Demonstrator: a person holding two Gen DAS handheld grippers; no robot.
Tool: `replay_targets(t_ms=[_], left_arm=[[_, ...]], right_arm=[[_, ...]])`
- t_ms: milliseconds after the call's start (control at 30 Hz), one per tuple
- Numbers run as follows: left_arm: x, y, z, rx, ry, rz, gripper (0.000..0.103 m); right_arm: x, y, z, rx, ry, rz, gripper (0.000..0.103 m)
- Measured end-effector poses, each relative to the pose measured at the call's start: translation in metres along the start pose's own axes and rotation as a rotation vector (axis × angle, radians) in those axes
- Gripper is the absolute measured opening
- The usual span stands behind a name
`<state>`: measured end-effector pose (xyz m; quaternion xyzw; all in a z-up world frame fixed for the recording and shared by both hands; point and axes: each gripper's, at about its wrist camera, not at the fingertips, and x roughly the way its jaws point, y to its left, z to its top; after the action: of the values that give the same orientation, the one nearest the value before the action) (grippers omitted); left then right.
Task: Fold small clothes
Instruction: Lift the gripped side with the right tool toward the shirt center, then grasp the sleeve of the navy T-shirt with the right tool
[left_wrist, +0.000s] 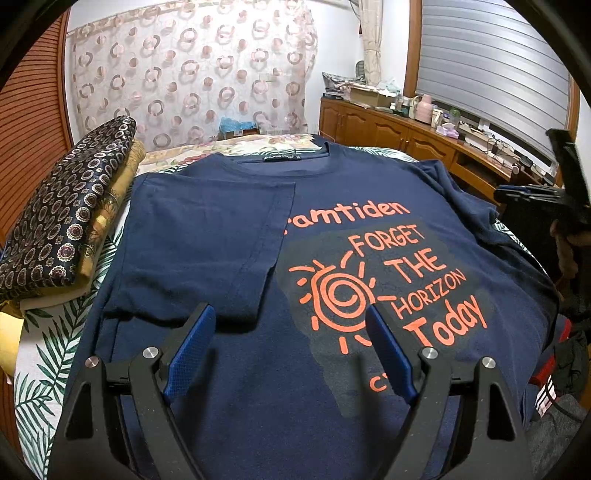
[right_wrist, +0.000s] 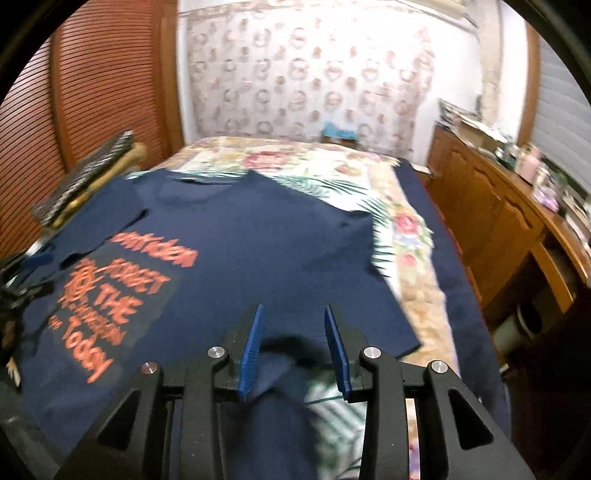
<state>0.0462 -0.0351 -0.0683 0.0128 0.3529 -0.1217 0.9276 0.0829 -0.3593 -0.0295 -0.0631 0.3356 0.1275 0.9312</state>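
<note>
On the bed (right_wrist: 332, 166) a navy shirt (left_wrist: 332, 206) lies print-up, one side already turned inward, so the left claw (left_wrist: 291, 332) hovers wide open and empty while the right claw (right_wrist: 293, 336), half open toward five o'clock, straddles loose cloth, apparently for the opposite fold.

Shirt (left_wrist: 229, 221): navy, orange lettering and spiral sun (on a darker patch)
Bedspread (right_wrist: 332, 162): floral, green fronds
Curtain (left_wrist: 192, 70): pale, pink rings
Pads (left_wrist: 188, 350): blue
Pile (left_wrist: 66, 221): dark, medallion print

Matt navy cloth T-shirt (left_wrist: 221, 229), ribbed blue fingers (left_wrist: 190, 343), glossy wooden cabinet (left_wrist: 373, 127)
</note>
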Motion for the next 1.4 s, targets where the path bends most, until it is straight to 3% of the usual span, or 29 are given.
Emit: replay_targets(t_ms=[200, 433, 500, 733, 833, 867, 967, 1133, 1267, 1400], left_arm=[[0.000, 0.000, 0.000, 0.003, 0.002, 0.000, 0.084], [0.000, 0.000, 0.000, 0.002, 0.001, -0.001, 0.084], [0.001, 0.000, 0.000, 0.004, 0.001, -0.003, 0.084], [0.001, -0.001, -0.001, 0.005, 0.000, -0.002, 0.084], [0.002, -0.001, -0.001, 0.004, 0.000, -0.003, 0.084], [0.001, -0.001, -0.001, 0.003, -0.001, -0.003, 0.084], [0.001, -0.001, -0.001, 0.003, -0.001, -0.003, 0.084], [0.000, 0.000, 0.000, -0.002, -0.001, -0.005, 0.084], [0.000, 0.000, 0.001, -0.006, -0.002, -0.006, 0.084], [-0.002, 0.000, 0.001, -0.009, -0.004, -0.008, 0.084]], right_arm=[[0.039, -0.040, -0.008, 0.090, 0.097, -0.088, 0.035], [0.054, -0.052, -0.011, 0.154, 0.123, -0.119, 0.040], [0.055, -0.053, -0.010, 0.177, 0.126, -0.095, 0.045], [0.058, -0.055, -0.010, 0.235, 0.128, 0.012, 0.045], [0.056, -0.051, -0.009, 0.198, 0.113, -0.016, 0.025], [0.055, -0.051, -0.009, 0.181, 0.103, -0.043, 0.007], [0.047, -0.050, -0.005, 0.152, 0.058, -0.036, 0.004], [0.034, -0.017, 0.019, 0.089, 0.013, 0.066, 0.004], [0.029, 0.038, 0.053, -0.026, -0.035, 0.154, 0.004], [0.042, 0.086, 0.080, -0.133, -0.038, 0.187, 0.004]])
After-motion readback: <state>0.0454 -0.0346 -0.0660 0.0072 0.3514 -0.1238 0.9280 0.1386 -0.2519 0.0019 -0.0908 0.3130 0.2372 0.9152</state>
